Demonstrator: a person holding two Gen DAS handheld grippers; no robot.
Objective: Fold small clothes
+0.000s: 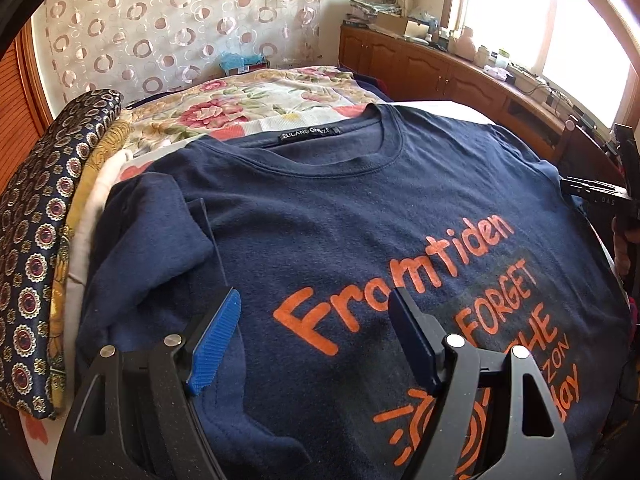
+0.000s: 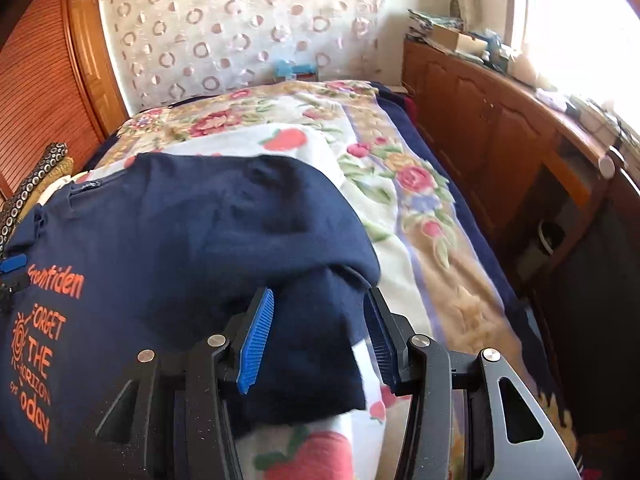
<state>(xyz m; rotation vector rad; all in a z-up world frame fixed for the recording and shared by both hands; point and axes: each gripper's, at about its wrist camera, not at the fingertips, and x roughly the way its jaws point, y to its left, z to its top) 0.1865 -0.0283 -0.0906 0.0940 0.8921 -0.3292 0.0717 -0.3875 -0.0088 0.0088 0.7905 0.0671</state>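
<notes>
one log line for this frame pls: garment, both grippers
navy T-shirt: print up on bed | left gripper: open above chest print | right gripper: open, sleeve between pads, no grip

A floral bedspread with red roses point(image 2: 416, 184) covers the bed. A folded navy cloth patterned with small medallions point(image 1: 36, 248) lies at its left edge. Behind hangs a sheer curtain with ring motifs point(image 1: 168, 28). A cluttered brown wooden cabinet point(image 2: 488, 120) stands under the bright window point(image 1: 560, 28).
</notes>
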